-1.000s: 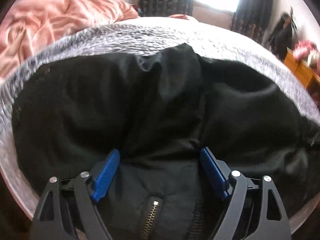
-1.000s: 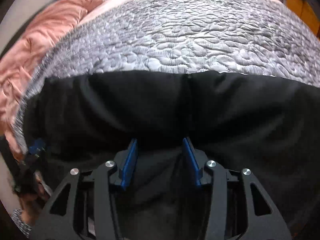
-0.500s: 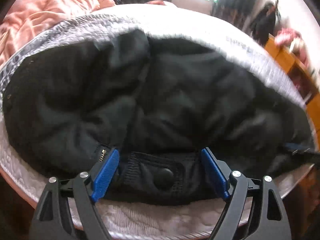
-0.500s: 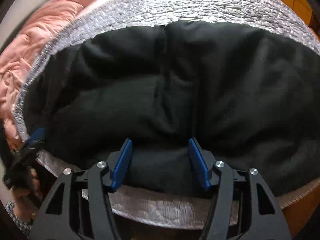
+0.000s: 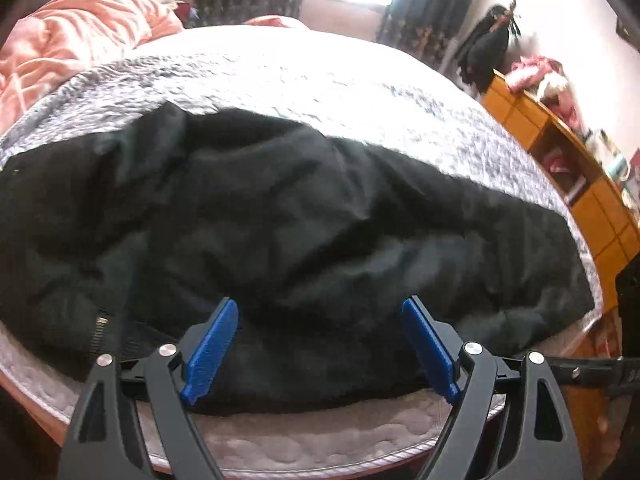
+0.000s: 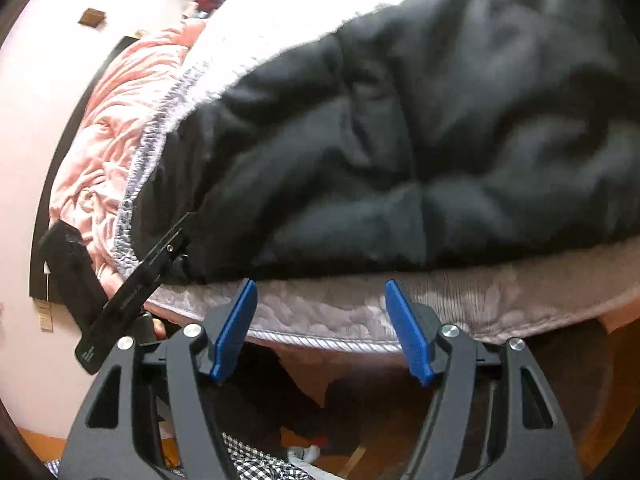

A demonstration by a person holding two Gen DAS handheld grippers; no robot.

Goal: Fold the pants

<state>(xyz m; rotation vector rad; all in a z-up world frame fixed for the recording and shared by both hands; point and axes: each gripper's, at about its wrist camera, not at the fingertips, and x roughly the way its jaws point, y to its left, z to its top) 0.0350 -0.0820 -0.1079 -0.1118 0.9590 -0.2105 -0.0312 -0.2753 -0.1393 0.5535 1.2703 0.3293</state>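
Observation:
The black pants (image 5: 280,232) lie bunched in a wide heap near the front edge of the grey quilted bed (image 5: 320,80). A zipper (image 5: 98,332) shows at their left end. My left gripper (image 5: 320,312) is open, its blue pads over the near edge of the pants, gripping nothing. In the right wrist view the pants (image 6: 420,140) lie above my right gripper (image 6: 320,292), which is open and empty, off the cloth at the bed edge (image 6: 340,312). The left gripper's body (image 6: 132,284) shows at the left there.
A pink duvet (image 5: 72,40) is piled at the far left of the bed. An orange wooden shelf unit (image 5: 568,152) stands to the right of the bed. Checked cloth (image 6: 256,464) lies on the floor below the bed edge.
Both grippers have pulled back towards the bed's front edge. The right gripper opened wider and came off the pants. The pants now lie flatter and wider across the bed.

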